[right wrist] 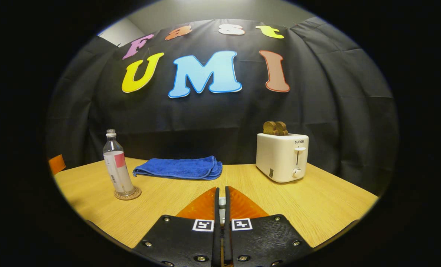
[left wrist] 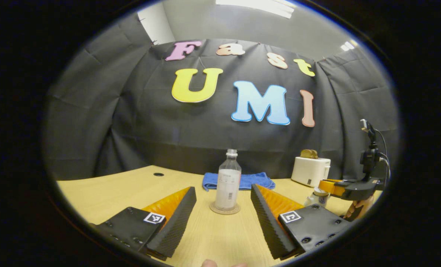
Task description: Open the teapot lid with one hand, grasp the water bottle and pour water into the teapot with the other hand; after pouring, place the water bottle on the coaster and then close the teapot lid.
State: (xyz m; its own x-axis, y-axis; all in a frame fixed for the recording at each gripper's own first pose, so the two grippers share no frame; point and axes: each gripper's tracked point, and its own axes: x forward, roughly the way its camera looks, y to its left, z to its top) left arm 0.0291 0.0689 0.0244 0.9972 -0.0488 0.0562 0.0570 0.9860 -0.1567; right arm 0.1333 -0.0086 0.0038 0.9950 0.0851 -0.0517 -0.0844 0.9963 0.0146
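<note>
A clear water bottle (left wrist: 227,181) with a white label stands upright on a round coaster (left wrist: 224,210) at mid-table. My left gripper (left wrist: 223,188) is open, its fingers on either side of the bottle and nearer than it, not touching. To the right sits the small white teapot (left wrist: 314,199). My right gripper (left wrist: 333,186) is right above the teapot, held by a hand (left wrist: 355,209). In the right gripper view my right gripper (right wrist: 222,191) is shut on a small white piece, the teapot lid's knob (right wrist: 222,202). The bottle (right wrist: 117,167) and coaster (right wrist: 128,194) appear far left there.
A folded blue cloth (left wrist: 239,181) lies behind the bottle near the back wall. A white toaster (right wrist: 282,156) with bread in its slots stands at the back right. The wooden table (right wrist: 328,204) ends in a curved edge on the right.
</note>
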